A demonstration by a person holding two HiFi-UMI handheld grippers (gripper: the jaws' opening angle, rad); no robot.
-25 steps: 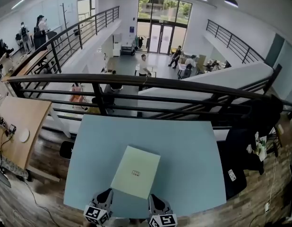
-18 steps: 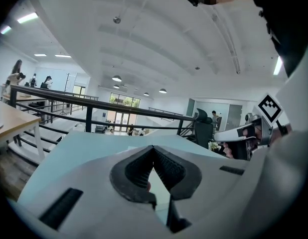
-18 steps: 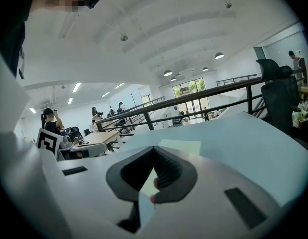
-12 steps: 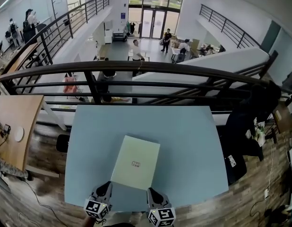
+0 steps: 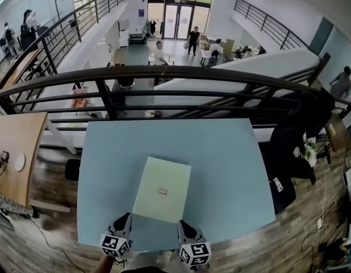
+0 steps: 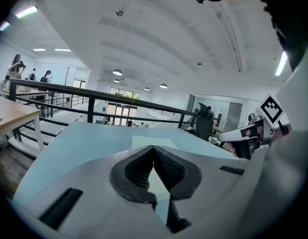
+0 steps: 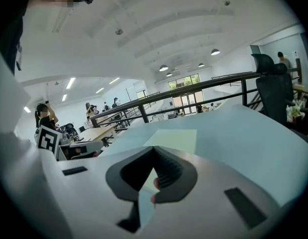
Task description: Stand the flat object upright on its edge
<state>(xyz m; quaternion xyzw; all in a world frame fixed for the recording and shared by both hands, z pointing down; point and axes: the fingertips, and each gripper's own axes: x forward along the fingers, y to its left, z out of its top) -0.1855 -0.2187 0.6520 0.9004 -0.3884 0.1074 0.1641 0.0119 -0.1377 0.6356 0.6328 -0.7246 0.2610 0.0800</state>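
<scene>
A pale green flat rectangular object (image 5: pixel 162 189) lies flat on the light-blue table (image 5: pixel 221 169), near its front edge. Both grippers sit just short of the object's near edge, apart from it. My left gripper (image 5: pixel 125 217) is shut with nothing in it, by the near left corner. My right gripper (image 5: pixel 183 225) is shut and empty too, by the near right corner. In the left gripper view the shut jaws (image 6: pixel 153 148) point at the object (image 6: pixel 166 142) lying ahead. The right gripper view shows the shut jaws (image 7: pixel 154 149) with the object (image 7: pixel 176 138) beyond them.
A dark metal railing (image 5: pixel 164 73) runs just past the table's far edge, with a drop to a lower floor behind it. A wooden desk (image 5: pixel 16 147) stands to the left. A black chair with dark clothing (image 5: pixel 295 147) stands to the right.
The head view has shifted a little, so the table and object sit slightly higher in frame. Both grippers stay shut at the object's near edge. The object has not moved on the table.
</scene>
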